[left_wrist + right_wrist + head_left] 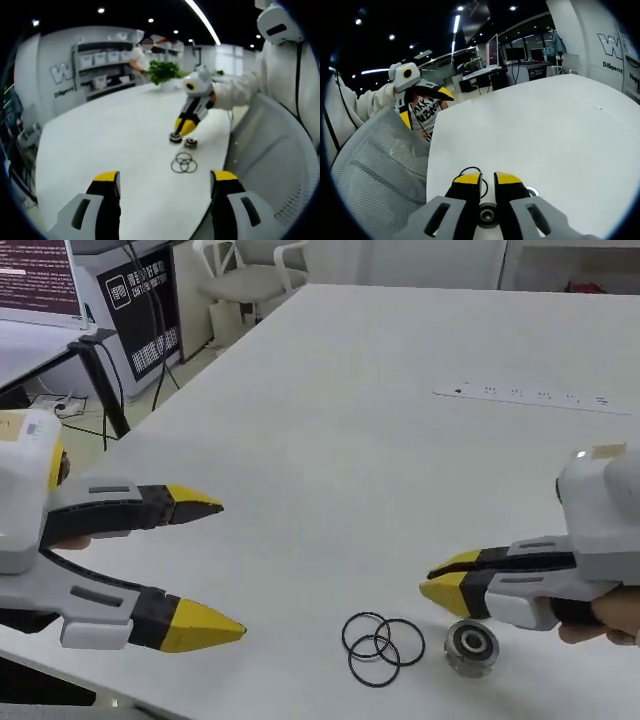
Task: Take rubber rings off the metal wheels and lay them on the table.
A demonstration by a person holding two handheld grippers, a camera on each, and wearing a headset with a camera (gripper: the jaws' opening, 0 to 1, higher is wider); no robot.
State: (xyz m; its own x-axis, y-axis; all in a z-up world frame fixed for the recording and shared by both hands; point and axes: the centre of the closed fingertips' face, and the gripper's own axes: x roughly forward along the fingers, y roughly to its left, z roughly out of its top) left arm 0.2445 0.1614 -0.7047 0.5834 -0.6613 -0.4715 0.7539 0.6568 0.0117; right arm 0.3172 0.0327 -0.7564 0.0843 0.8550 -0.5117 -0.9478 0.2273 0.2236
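Three black rubber rings [382,645] lie overlapping on the white table [400,410] near its front edge; they are also in the left gripper view [183,163]. A metal wheel [471,645] stands just right of them. The left gripper view has two wheels [190,143] [175,137] side by side. My right gripper [440,582] [184,126] [487,178] hovers with its jaws almost together, tips right over the farther wheel [486,215]; nothing shows between the tips. The second wheel [532,191] sits to its right. My left gripper [215,565] [165,177] stands wide open and empty, well left of the rings.
A white power strip [530,396] lies on the far right of the table. A mesh chair back [270,150] [375,165] is close to the table's front edge. Monitors, cables and a chair stand beyond the left edge.
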